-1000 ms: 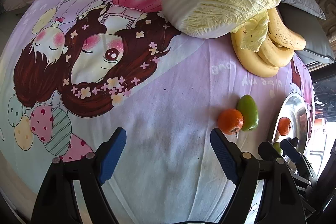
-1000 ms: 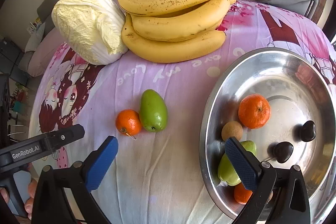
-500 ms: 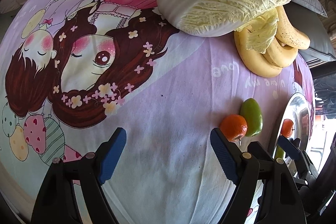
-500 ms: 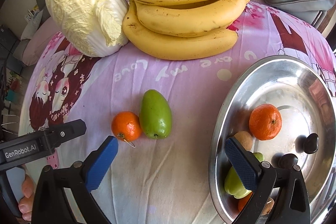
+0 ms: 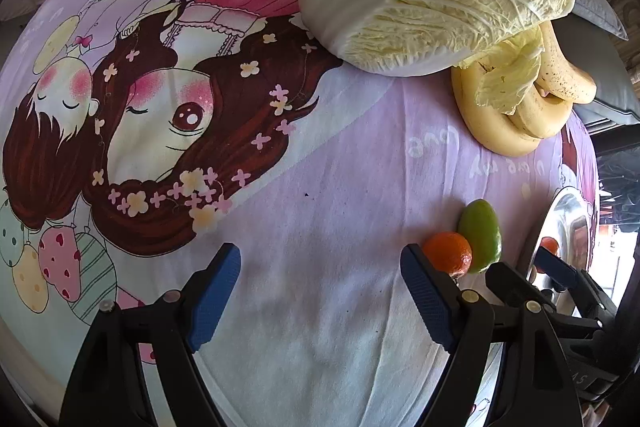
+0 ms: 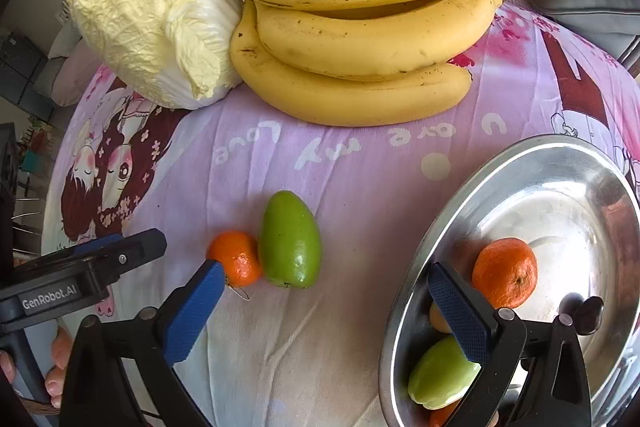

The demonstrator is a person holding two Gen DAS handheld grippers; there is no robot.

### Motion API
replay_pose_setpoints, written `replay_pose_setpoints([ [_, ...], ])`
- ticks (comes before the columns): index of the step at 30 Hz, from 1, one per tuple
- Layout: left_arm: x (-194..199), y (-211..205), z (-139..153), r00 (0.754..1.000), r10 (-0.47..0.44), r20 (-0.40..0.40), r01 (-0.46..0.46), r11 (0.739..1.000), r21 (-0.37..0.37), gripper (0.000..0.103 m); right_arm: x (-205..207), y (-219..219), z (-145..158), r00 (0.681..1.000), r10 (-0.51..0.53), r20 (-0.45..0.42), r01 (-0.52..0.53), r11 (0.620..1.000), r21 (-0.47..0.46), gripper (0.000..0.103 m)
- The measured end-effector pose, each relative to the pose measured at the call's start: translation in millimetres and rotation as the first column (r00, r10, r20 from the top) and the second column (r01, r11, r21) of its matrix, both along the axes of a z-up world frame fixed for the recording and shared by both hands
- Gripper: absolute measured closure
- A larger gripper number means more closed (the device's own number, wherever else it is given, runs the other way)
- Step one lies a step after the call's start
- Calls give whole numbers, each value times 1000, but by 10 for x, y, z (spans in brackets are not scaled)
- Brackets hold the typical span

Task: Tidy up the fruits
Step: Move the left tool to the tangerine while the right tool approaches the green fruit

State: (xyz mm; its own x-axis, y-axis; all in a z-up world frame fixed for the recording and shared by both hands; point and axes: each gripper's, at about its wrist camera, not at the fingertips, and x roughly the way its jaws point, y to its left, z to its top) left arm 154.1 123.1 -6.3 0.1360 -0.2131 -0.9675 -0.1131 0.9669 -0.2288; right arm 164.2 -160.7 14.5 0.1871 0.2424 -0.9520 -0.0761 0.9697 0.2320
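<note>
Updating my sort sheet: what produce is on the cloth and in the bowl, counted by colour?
Orange: 3, one on the cloth, two in the bowl
Green: 2
Yellow bananas: 3
Pale cabbage: 1
Tan, partly hidden: 1
Dark: 1
Total: 11

Glossy metal bowl (image 6: pixel 516 163), matt cloth (image 6: pixel 360 327)

Open cloth (image 6: pixel 340 327) ahead; metal bowl (image 6: pixel 404 307) crowds right.

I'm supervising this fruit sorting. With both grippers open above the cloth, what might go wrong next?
The small orange tangerine touches the green oval fruit, so the open right gripper might nudge one while grasping the other. The shiny metal bowl already holds several fruits; a dropped fruit might bounce off them.
</note>
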Motion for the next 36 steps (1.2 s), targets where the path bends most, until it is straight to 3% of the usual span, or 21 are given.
replay_pose_setpoints([
  [9,-68,10,31,1000,25,-2,-25,1000,-19,20,175,-77,56,995,73,-70,-70,996,48,0],
  [14,-45,-5,1,1000,27,-2,-27,999,-30,20,187,-126,253,995,92,-33,-90,995,37,0],
  [19,-55,-51,52,1000,18,-1,-18,999,-44,20,204,-75,299,990,126,-66,-116,985,130,0],
  [29,-61,84,-1,996,86,-13,-87,994,-72,20,190,171,123,980,176,-91,-170,983,73,1],
  [36,-45,-21,-15,998,60,-18,-61,992,-112,20,185,222,43,980,185,-75,-183,983,34,19],
])
